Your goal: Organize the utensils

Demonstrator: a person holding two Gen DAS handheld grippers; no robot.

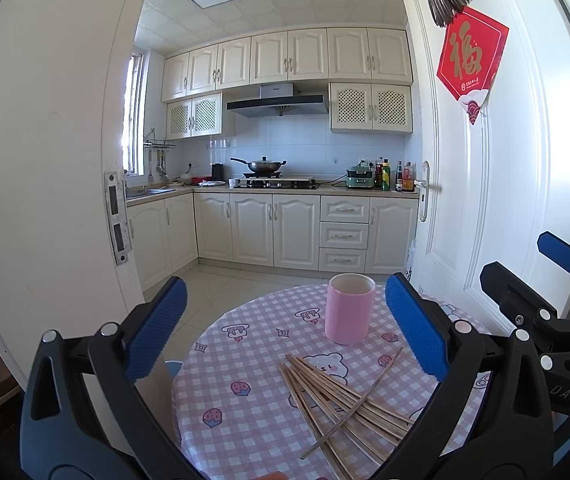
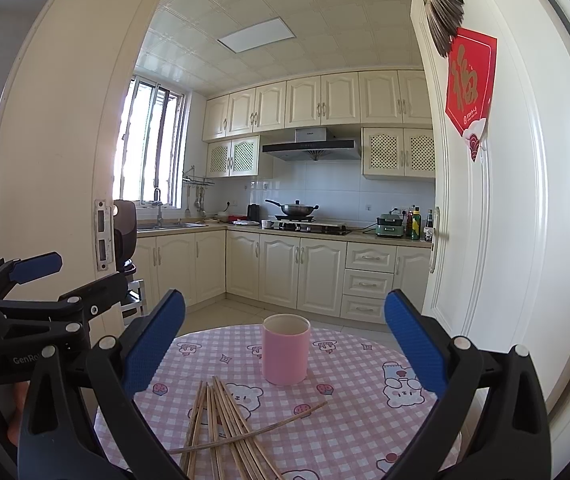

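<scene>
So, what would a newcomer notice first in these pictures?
A pink cup stands upright on the pink checked tablecloth. In front of it lies a loose pile of wooden chopsticks, one lying across the others. Both grippers, left and right, are open and hold nothing.

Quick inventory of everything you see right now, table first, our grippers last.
chopsticks: a loose pile, brown wood, on the table's near side, one lying across the rest
holder cup: one, pink, upright behind the pile
table: one, round, pink checked cloth
wok: one, metal, on the stove
bottles: several, on the counter's right end
door: one, white, red hanging
left gripper: open, blue pads
right gripper: open, blue pads
</scene>
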